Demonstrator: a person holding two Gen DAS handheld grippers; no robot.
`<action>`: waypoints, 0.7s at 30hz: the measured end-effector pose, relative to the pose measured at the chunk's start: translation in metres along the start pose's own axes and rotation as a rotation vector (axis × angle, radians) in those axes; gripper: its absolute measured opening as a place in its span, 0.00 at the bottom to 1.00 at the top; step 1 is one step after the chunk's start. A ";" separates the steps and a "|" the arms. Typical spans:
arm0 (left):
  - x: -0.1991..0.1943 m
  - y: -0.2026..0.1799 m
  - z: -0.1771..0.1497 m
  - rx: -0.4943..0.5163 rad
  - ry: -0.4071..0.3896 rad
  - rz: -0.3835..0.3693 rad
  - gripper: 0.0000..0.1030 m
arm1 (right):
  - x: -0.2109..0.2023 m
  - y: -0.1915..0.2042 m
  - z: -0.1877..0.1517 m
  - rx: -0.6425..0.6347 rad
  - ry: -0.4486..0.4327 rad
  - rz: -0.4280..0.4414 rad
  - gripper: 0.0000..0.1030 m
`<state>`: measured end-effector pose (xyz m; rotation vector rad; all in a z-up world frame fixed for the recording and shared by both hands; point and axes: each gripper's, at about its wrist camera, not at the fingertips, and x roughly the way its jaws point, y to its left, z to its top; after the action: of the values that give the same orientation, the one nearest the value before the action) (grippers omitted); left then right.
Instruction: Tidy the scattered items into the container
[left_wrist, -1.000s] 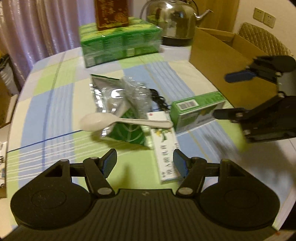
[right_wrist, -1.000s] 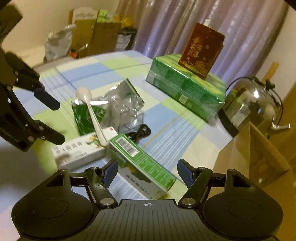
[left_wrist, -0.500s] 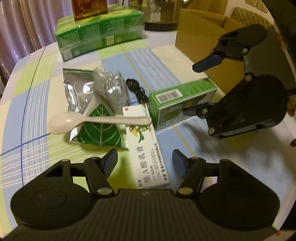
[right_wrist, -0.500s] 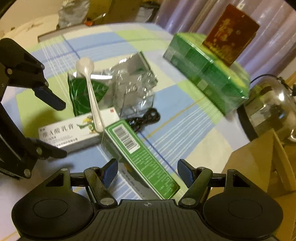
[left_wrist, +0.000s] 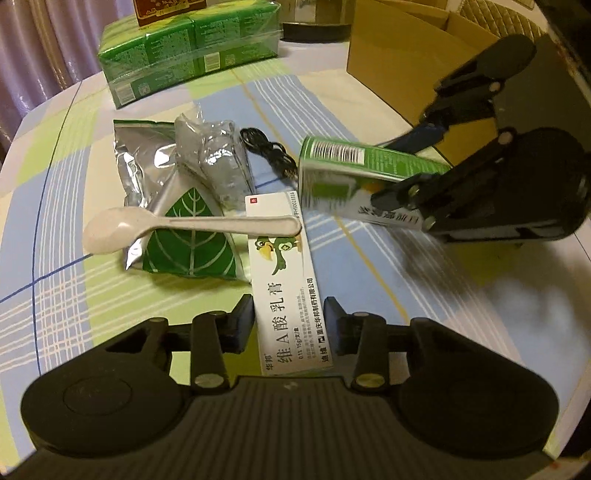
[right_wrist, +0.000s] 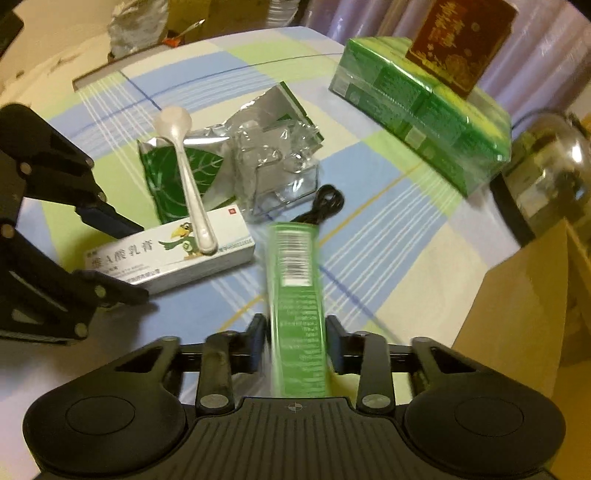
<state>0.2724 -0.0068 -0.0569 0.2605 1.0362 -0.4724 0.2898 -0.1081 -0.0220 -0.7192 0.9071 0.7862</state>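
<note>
Checked cloth in blue, green and cream covers the table (left_wrist: 66, 206), with purple curtains behind it. Motion blur smears the green box (right_wrist: 295, 295), so its print cannot be read; the right tool (right_wrist: 295, 343) has its pads pressed against both long sides of it, and in the left wrist view the box's far end looks tilted up off the cloth. The left tool (left_wrist: 290, 325) straddles the near end of the white ointment box (left_wrist: 284, 280), pads close at either side, though whether they actually touch it is hard to tell. A white spoon (left_wrist: 184, 225) lies across that box's far end and over a foil pouch with a green leaf print (left_wrist: 177, 240). Crumpled clear plastic packaging (left_wrist: 218, 158) sits on the pouch, and a coiled black cable (left_wrist: 269, 153) lies just beside it. The cardboard box (right_wrist: 524, 310) stands at the table's right edge, cut off by the frame, its inside unseen. Further back are a shrink-wrapped block of green cartons (right_wrist: 424, 110) carrying a dark red box (right_wrist: 458, 44), and a steel kettle (right_wrist: 550, 166), partly cropped.
</note>
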 end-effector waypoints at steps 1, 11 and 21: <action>-0.001 0.000 -0.002 0.006 0.004 -0.003 0.34 | -0.003 0.000 -0.003 0.025 -0.001 0.019 0.27; -0.024 -0.010 -0.033 0.063 0.047 -0.065 0.34 | -0.040 0.006 -0.044 0.321 -0.010 0.275 0.26; -0.032 -0.014 -0.053 0.061 0.047 -0.044 0.33 | -0.047 0.012 -0.064 0.361 -0.031 0.181 0.45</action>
<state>0.2116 0.0111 -0.0549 0.3048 1.0766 -0.5398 0.2361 -0.1666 -0.0112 -0.3105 1.0611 0.7628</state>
